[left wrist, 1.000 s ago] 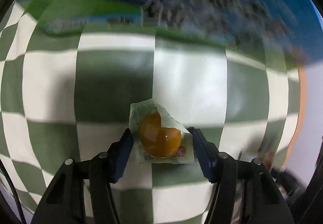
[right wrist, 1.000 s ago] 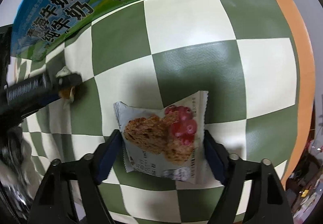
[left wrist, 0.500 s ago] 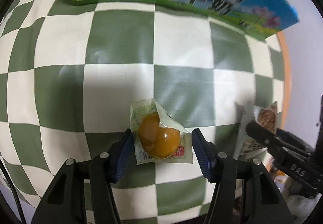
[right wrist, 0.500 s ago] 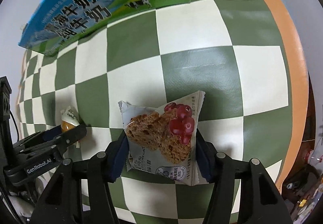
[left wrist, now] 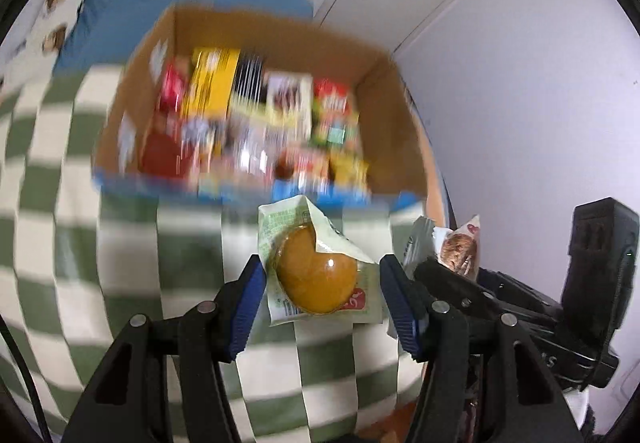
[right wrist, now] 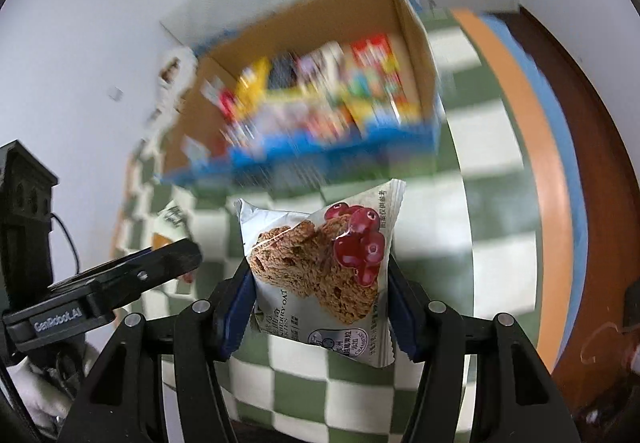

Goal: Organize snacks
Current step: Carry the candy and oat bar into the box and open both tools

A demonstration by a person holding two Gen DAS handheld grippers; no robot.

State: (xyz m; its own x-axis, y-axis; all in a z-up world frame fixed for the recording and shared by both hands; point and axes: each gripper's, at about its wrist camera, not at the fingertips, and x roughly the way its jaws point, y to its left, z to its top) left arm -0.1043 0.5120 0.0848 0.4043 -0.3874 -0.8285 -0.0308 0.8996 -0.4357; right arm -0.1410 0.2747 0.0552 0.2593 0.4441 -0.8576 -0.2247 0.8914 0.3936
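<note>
Behind both grippers sits a cardboard box [left wrist: 400, 131] full of snacks. Left gripper [left wrist: 320, 279] pinches an orange jelly packet [left wrist: 316, 275]; right gripper [right wrist: 320, 283] pinches a cranberry oat cookie packet [right wrist: 320, 275].

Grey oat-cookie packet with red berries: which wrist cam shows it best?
Right wrist: the grey oat-cookie packet faces the lens, print readable, clamped in the right gripper. Left wrist catches only its edge at the frame's right.

Surface [left wrist: 72, 243] showing green-and-cream checks; box [left wrist: 400, 131] showing brown walls, blue rim; tongs' pads [right wrist: 240, 303] showing blue.
</note>
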